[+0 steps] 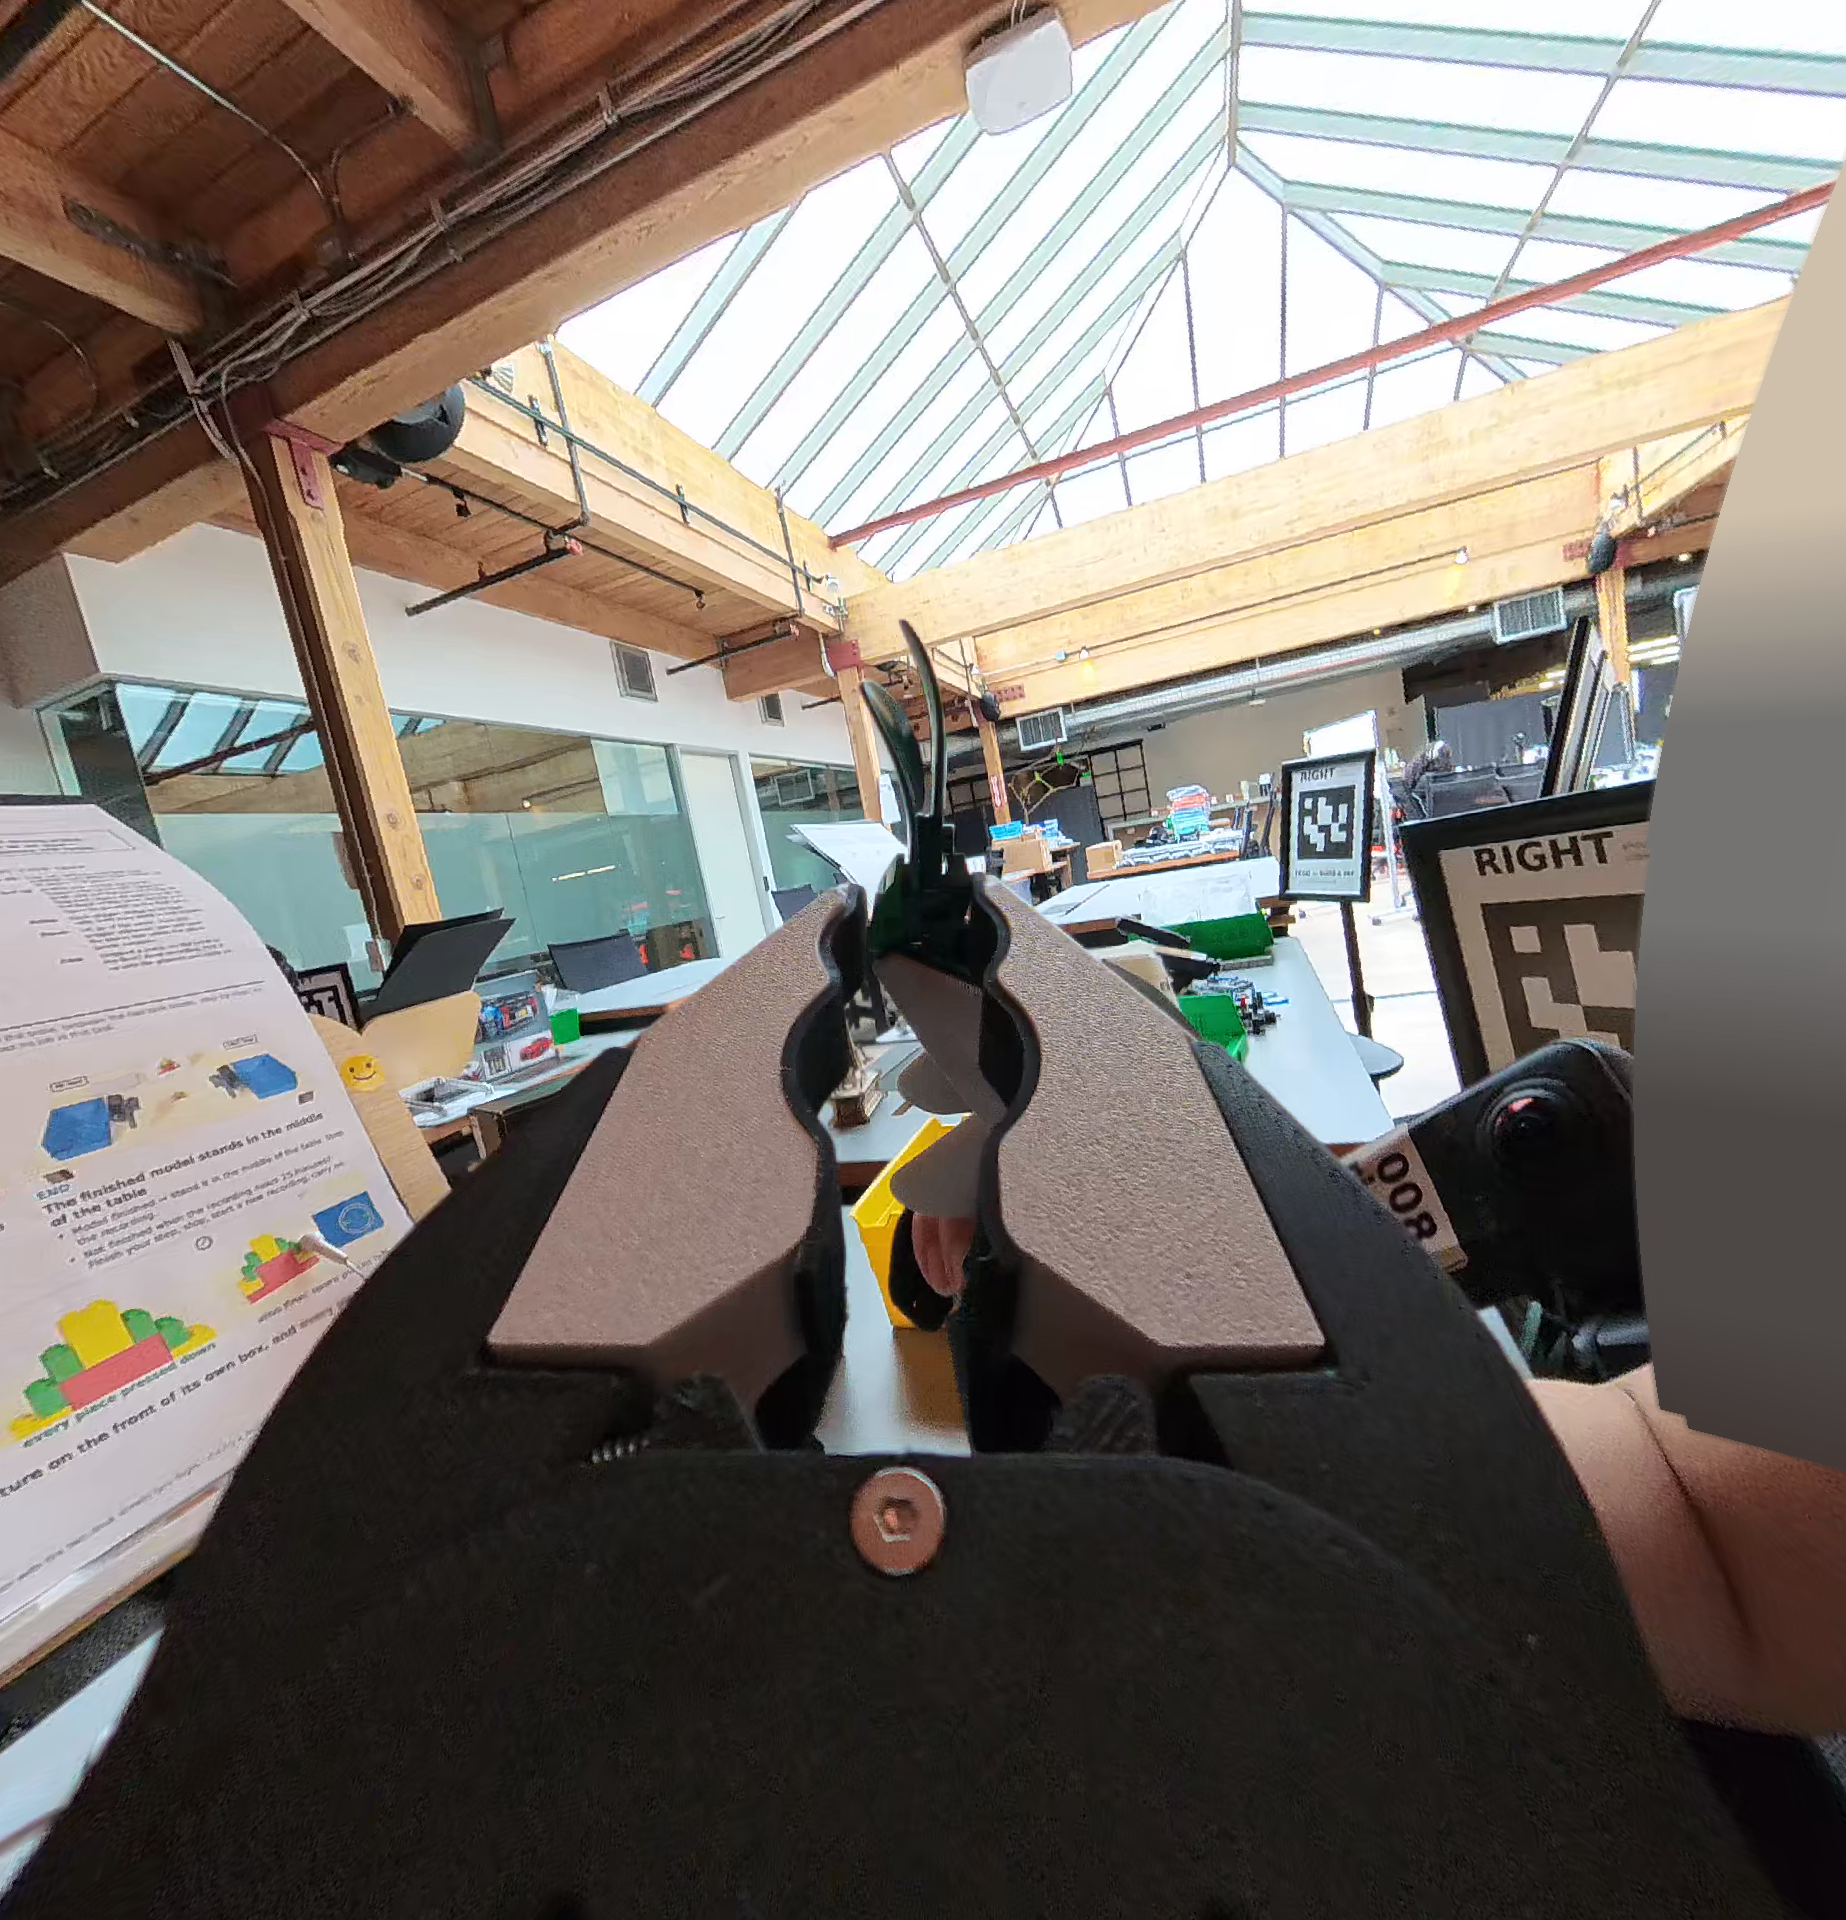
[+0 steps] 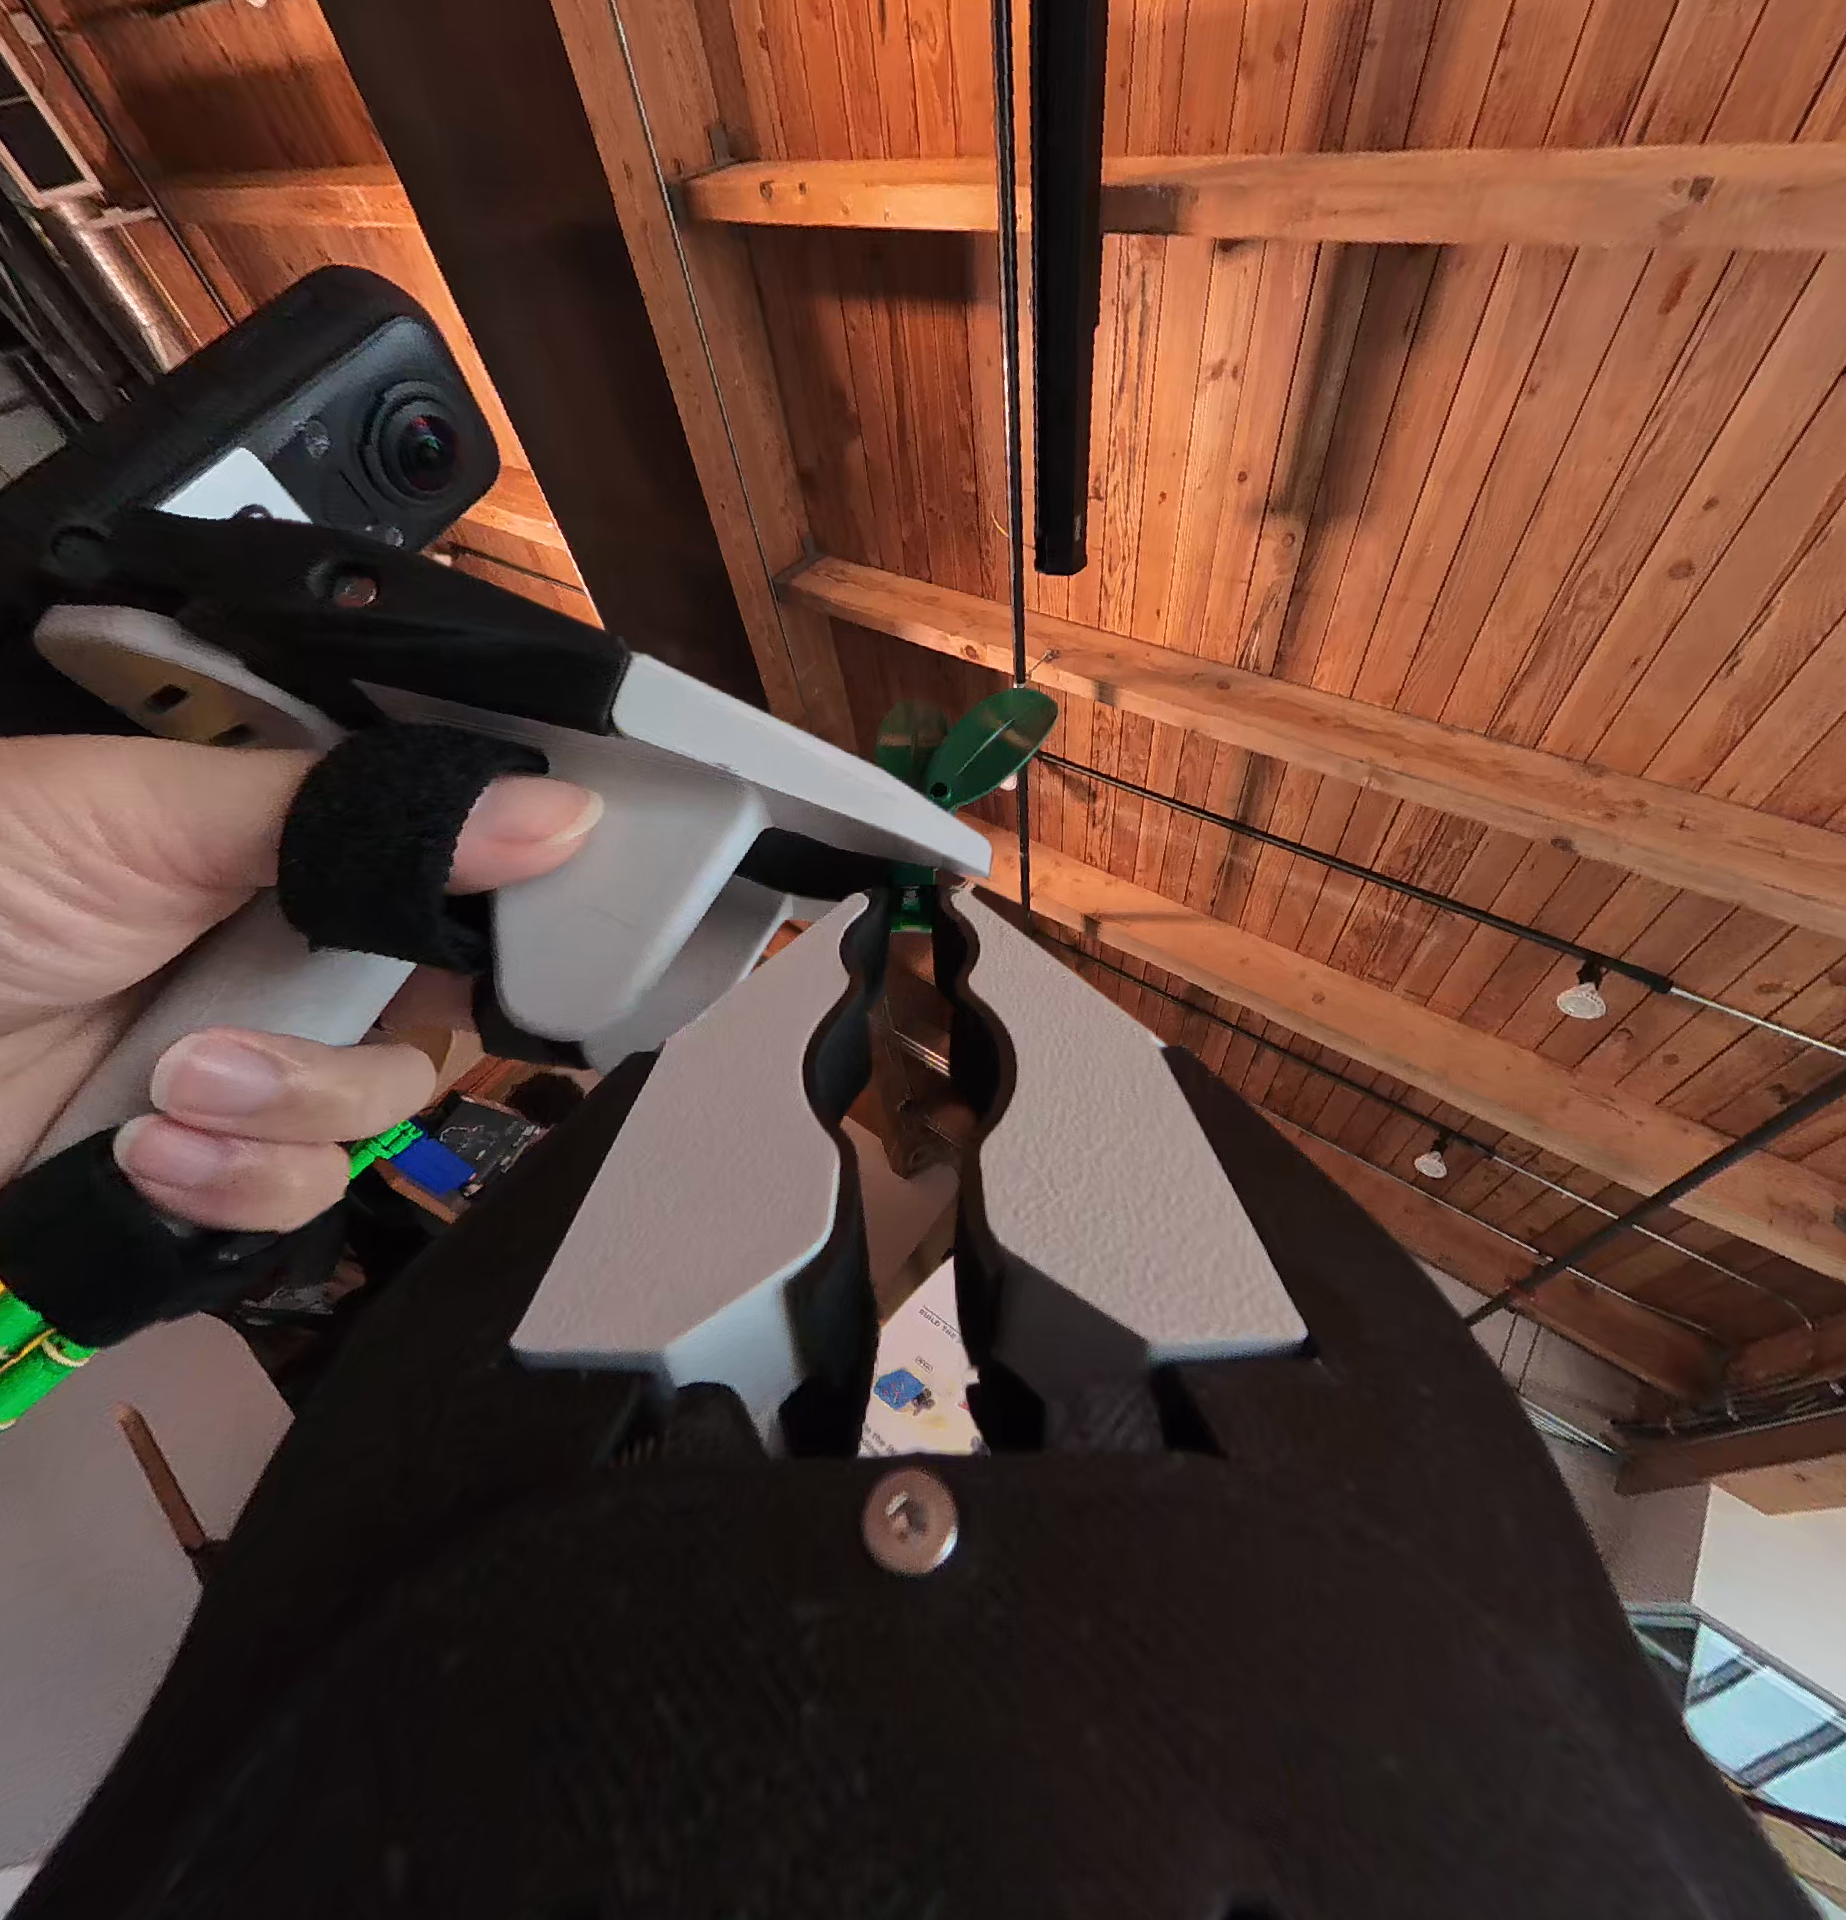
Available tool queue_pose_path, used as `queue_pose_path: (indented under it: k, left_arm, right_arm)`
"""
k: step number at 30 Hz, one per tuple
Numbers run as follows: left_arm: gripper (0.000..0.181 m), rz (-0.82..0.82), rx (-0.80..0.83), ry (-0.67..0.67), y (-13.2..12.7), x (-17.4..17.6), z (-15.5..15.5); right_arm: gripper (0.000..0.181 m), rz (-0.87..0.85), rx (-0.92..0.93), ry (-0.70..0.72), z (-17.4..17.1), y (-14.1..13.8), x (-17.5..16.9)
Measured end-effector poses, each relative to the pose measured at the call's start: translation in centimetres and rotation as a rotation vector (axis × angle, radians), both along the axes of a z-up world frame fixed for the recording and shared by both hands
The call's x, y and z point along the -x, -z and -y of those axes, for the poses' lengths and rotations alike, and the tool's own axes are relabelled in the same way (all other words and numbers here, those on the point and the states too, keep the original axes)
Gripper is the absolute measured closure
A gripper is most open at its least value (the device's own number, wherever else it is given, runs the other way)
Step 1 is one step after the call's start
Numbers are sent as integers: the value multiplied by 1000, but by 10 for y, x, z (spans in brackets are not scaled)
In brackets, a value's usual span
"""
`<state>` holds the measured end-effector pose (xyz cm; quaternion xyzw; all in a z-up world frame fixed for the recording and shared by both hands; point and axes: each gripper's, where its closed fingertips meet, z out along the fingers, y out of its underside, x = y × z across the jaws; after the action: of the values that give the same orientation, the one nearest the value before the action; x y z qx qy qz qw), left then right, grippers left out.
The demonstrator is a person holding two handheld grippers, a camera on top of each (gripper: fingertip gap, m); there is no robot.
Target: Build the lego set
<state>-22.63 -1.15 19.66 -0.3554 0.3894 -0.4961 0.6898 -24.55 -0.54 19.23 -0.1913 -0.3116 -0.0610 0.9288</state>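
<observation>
Both tongs are raised toward the ceiling, nipped together on one small green leaf piece (image 2: pixel 986 743): left tongs (image 1: pixel 924 920) and right tongs (image 2: pixel 911 902) grip its stem base. It looks featherlight, thin-bladed, likely slippery; hold the stem, not the leaves.

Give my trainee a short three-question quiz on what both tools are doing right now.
1. True or false: the left tool is shut on a green leaf piece.
2. What colour is the bin below the left tool? A red, B yellow, C white.
3. Fill in: the right tool grips the leaf piece at its ____.

Key: 1 true; 2 B; 3 base, as far as its wrist view shows.
</observation>
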Motion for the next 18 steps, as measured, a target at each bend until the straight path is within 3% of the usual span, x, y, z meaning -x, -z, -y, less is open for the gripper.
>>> queue_pose_path:
  k: [6,14,18]
  left_arm:
    - [166,33,-33,-35,-3,0,6]
    - [167,-336,-231,-434,17,12,-30]
    - [167,-401,-212,-486,22,20,-40]
  right_arm:
    - [176,-58,10,-74,7,-2,-1]
    - [171,111,241,-226,-26,22,11]
    - [168,263,426,-307,-46,48,21]
